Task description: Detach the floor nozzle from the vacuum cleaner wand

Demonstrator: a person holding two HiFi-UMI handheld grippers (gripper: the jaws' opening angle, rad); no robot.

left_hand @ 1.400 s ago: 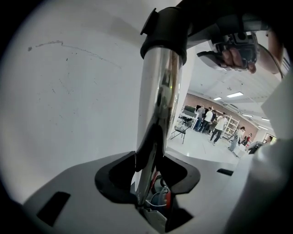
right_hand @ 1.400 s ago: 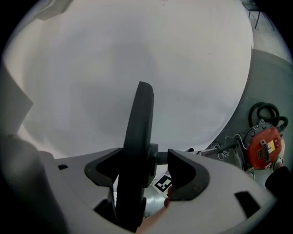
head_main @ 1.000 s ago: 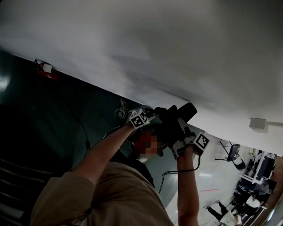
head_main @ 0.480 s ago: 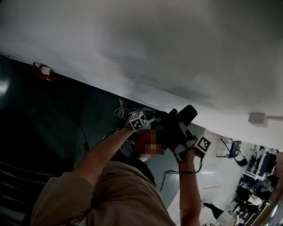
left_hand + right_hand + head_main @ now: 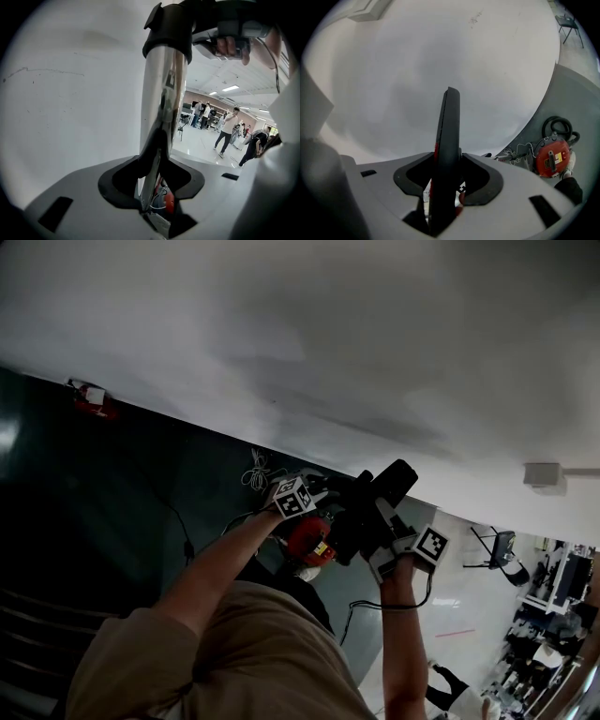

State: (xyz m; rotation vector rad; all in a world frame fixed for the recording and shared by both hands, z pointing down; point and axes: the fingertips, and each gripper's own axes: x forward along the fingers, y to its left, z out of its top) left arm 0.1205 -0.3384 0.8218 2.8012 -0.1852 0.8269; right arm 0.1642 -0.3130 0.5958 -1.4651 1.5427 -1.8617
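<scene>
Between the fingers (image 5: 408, 177) of the right gripper (image 5: 448, 164) the floor nozzle (image 5: 447, 136) is standing edge-on, a thin black piece with a red streak. Those fingers have just been closing and are pinching it on both sides. Next to it the left gripper (image 5: 156, 171) is clamping its fingers (image 5: 110, 180) on the chrome wand (image 5: 164, 108), which is running up to a black collar (image 5: 167, 30) right by the person's right hand (image 5: 236, 44). Whether collar and wand are joined is not showing clearly. Both grippers are hanging close together in front of a white wall (image 5: 309, 334), with the bare arms reaching out from a tan sleeve (image 5: 234, 652). Lower down, the red vacuum cleaner (image 5: 553, 157) with its black hose (image 5: 557, 124) is sitting on the dark floor (image 5: 103, 474) by the wall. Far off, people (image 5: 227, 133) are standing in a bright room.
</scene>
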